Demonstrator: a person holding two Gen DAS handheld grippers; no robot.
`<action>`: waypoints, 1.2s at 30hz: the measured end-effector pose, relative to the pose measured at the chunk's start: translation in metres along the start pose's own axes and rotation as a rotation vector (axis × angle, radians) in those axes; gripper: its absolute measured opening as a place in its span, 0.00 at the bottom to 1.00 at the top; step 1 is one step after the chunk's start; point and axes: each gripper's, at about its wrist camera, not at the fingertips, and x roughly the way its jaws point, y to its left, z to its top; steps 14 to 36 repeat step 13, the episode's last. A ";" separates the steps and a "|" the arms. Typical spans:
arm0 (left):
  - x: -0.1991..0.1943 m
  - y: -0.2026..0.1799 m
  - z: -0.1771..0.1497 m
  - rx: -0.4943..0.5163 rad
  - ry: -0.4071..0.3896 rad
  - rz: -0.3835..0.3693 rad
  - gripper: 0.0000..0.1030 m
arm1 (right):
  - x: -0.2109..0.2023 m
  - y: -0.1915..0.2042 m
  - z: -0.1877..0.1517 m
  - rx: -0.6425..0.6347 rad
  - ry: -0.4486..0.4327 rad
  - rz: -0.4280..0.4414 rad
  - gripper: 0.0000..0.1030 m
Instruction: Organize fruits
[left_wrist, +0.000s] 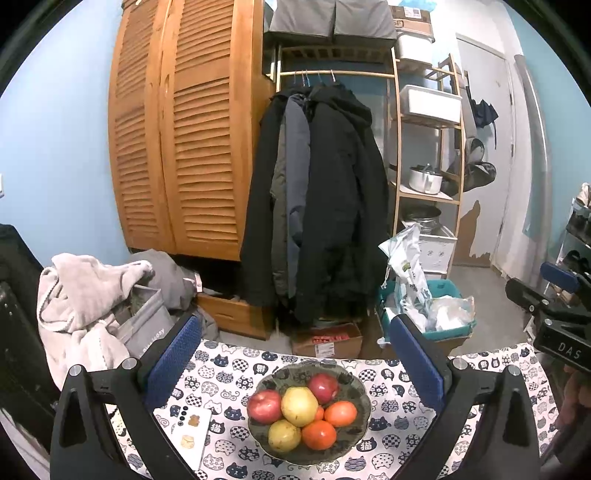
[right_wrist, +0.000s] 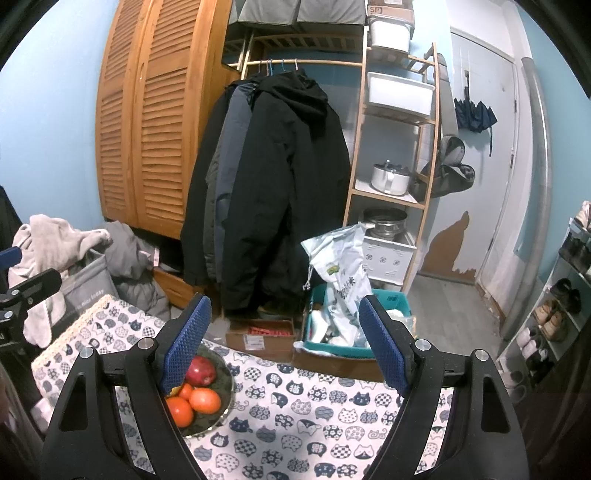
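A dark patterned bowl (left_wrist: 360, 387) sits on the cat-print tablecloth (left_wrist: 229, 373). It holds two red apples (left_wrist: 264, 405), two yellow pears (left_wrist: 299, 405) and several orange fruits (left_wrist: 340, 413). My left gripper (left_wrist: 295, 354) is open and empty, raised above and behind the bowl. In the right wrist view the bowl (right_wrist: 225, 402) lies at the lower left, partly hidden by my left finger, with a red apple (right_wrist: 200, 370) and orange fruits (right_wrist: 205, 400) showing. My right gripper (right_wrist: 284, 339) is open and empty, to the right of the bowl.
A white card with stickers (left_wrist: 192, 432) lies left of the bowl. Beyond the table's far edge stand a cardboard box (left_wrist: 327, 341), a teal bin with bags (left_wrist: 428, 314), hanging coats (left_wrist: 317, 199), a wooden wardrobe (left_wrist: 177, 129) and a clothes pile (left_wrist: 92, 306).
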 end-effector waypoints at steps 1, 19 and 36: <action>0.000 0.000 0.000 0.001 0.001 -0.002 1.00 | 0.000 0.000 0.000 0.000 0.000 0.002 0.79; -0.001 -0.004 0.000 0.000 0.007 -0.007 1.00 | 0.000 0.000 0.000 0.000 -0.001 0.001 0.79; -0.001 -0.004 0.000 0.000 0.007 -0.007 1.00 | 0.000 0.000 0.000 0.000 -0.001 0.001 0.79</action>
